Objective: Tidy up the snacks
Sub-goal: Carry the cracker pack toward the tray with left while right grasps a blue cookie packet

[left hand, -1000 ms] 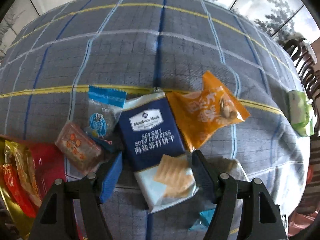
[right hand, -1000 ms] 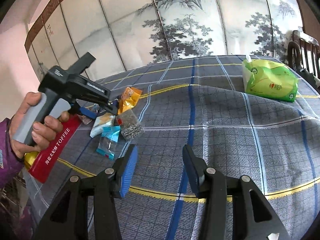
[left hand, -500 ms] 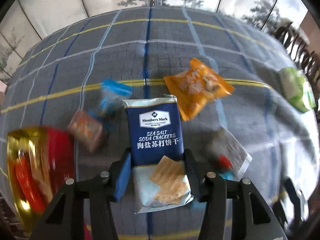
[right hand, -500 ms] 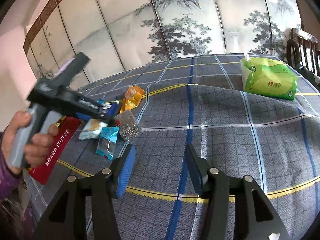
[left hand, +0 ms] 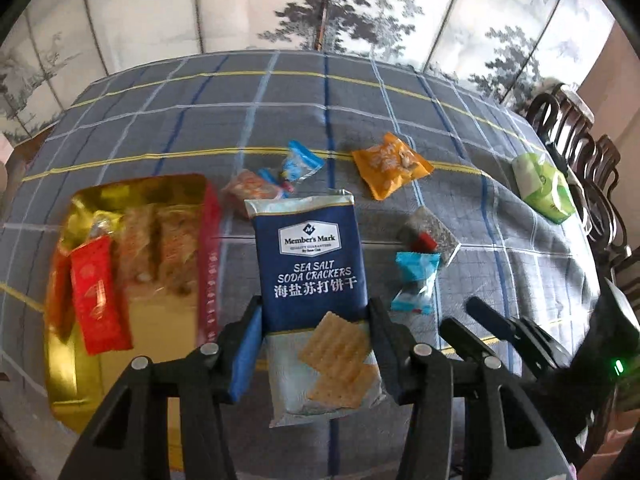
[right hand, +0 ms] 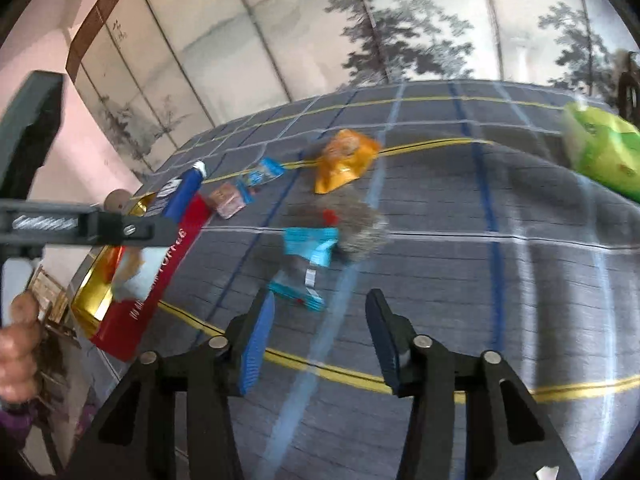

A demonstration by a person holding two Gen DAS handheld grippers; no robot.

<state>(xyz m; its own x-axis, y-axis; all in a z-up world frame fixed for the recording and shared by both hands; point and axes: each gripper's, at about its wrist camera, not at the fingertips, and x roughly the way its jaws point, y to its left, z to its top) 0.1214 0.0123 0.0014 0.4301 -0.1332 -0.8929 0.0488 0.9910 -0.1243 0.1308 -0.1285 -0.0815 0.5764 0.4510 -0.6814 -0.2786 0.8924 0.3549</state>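
The left gripper (left hand: 314,340) clenched the navy foil soda-cracker packet (left hand: 310,256), lifted beside the gold-lined red toffee box (left hand: 140,364). The right gripper (right hand: 318,338), jaws closing, held nothing above the grey plaid tablecloth (right hand: 440,280).
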